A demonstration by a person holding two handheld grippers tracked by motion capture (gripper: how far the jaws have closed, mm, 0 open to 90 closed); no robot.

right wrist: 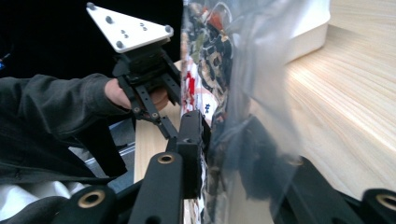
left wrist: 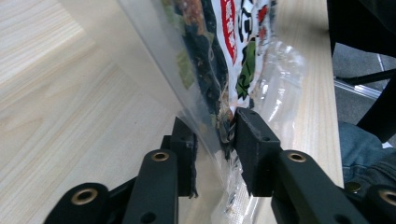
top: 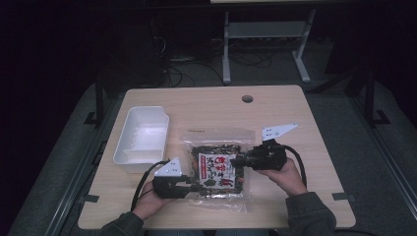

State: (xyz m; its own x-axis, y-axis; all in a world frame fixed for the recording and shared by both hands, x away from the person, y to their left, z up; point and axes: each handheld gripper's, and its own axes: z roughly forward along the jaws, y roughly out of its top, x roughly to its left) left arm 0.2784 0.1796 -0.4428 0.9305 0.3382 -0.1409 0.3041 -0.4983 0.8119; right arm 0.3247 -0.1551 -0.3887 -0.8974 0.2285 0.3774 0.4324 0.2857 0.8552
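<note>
A clear snack bag (top: 219, 164) with dark contents and a red-and-white label lies near the front middle of the wooden table (top: 275, 113). My left gripper (top: 196, 186) meets its lower left edge. In the left gripper view the jaws (left wrist: 215, 149) stand close together with the bag's (left wrist: 233, 42) edge pinched between the pads. My right gripper (top: 236, 161) comes in from the bag's right side. In the right gripper view its jaws (right wrist: 224, 154) are shut on the bag (right wrist: 215, 60); the far jaw shows dimly through the clear film.
A white rectangular bin (top: 142, 137) stands to the left of the bag, near the table's left edge. A round cable hole (top: 247, 99) sits at the far side. The hand (right wrist: 116, 93) that bears the other gripper shows beyond the bag. Dark floor and cables lie past the table.
</note>
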